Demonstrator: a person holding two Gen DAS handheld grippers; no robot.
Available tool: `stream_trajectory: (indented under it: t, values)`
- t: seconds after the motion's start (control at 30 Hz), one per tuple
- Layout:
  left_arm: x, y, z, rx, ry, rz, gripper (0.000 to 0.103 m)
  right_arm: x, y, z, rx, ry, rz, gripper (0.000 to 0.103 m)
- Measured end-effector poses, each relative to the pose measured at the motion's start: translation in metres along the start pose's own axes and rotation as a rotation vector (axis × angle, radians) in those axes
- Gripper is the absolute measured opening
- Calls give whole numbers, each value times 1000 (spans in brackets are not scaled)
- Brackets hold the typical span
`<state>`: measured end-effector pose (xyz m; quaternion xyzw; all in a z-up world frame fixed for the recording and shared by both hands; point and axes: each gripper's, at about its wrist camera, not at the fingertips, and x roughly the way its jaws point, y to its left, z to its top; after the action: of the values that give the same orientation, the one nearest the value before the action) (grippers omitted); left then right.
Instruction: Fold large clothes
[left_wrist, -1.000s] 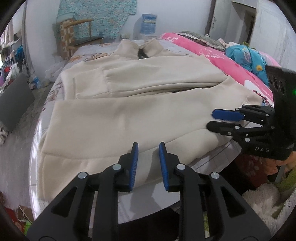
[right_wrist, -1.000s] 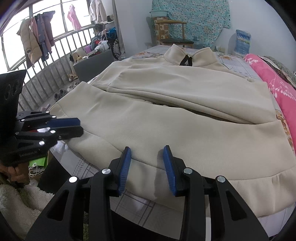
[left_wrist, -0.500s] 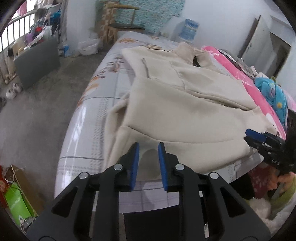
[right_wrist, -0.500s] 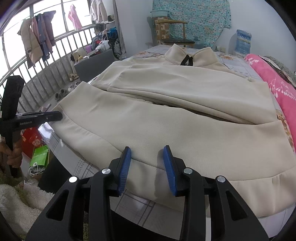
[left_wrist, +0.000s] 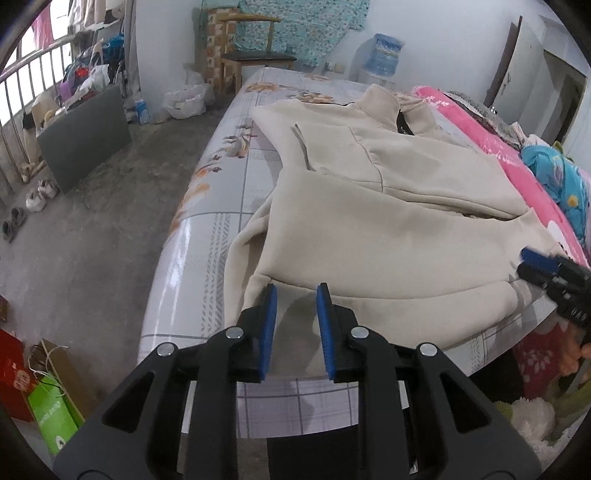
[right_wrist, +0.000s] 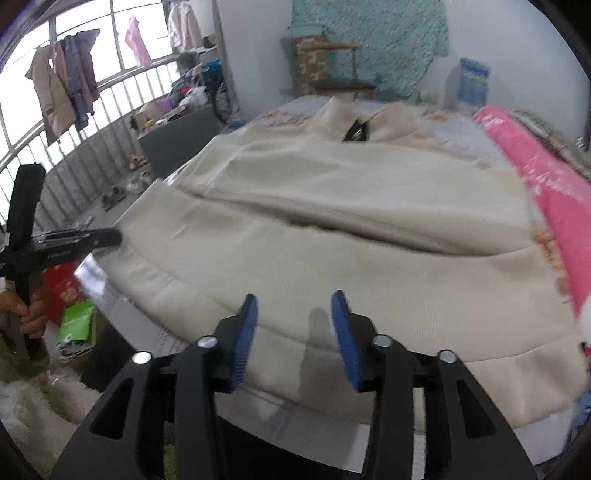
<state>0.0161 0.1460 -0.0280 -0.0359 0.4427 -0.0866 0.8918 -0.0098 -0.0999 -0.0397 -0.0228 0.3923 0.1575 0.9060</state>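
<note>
Your left gripper (left_wrist: 293, 326) has swung to the sweatshirt's (left_wrist: 388, 236) corner, jaws narrowly apart, empty. Right gripper (right_wrist: 293, 334) just widened over the hem, nothing between. Sweatshirt lies on the bed (left_wrist: 207, 221). Risk: grabbing one layer only, so fold skews.

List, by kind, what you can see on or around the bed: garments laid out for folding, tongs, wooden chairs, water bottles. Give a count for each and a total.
Cream jacket: 1
Tongs: 2, the left tongs and the right tongs
Wooden chair: 1
Water bottle: 1
Total: 5
</note>
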Motion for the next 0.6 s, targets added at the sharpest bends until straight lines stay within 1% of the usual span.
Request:
stream_trajectory:
  t: [0.03, 0.13, 0.17, 0.23, 0.27, 0.3, 0.37, 0.4, 0.47, 0.5, 0.53, 0.6]
  values:
    - [0, 0, 1, -3, 2, -1, 21, -3, -4, 1, 9, -11, -18, 52]
    - [-4, 0, 4, -17, 1, -1, 23, -5, -24, 0, 57, -13, -78, 55]
    - [-8, 0, 6, -20, -8, 0, 25, -3, -30, 0, 74, -4, -95, 56]
    - [-14, -3, 8, -17, -29, 7, 36, 12, -44, -6, 118, 53, -151, 58]
    - [-17, -6, 10, -12, -38, 10, 37, 12, -45, -9, 119, 29, -149, 59]
    - [-18, -8, 12, -8, -43, 9, 39, 13, -45, -9, 116, 36, -148, 61]
    - [-21, -16, 16, -2, -49, -7, 43, 15, -42, -7, 100, 49, -167, 61]
    - [-21, -20, 17, 0, -51, -14, 46, 15, -41, -5, 98, 55, -173, 61]
    - [-18, -32, 21, 14, -48, -23, 50, 13, -41, -2, 105, 51, -171, 62]
    - [-16, -37, 23, 21, -44, -23, 51, 10, -42, 0, 107, 43, -175, 65]
    - [-13, -43, 25, 28, -40, -24, 55, 9, -42, 2, 106, 36, -190, 70]
    - [-3, -56, 29, 47, -25, -8, 59, 9, -46, 4, 107, 31, -230, 72]
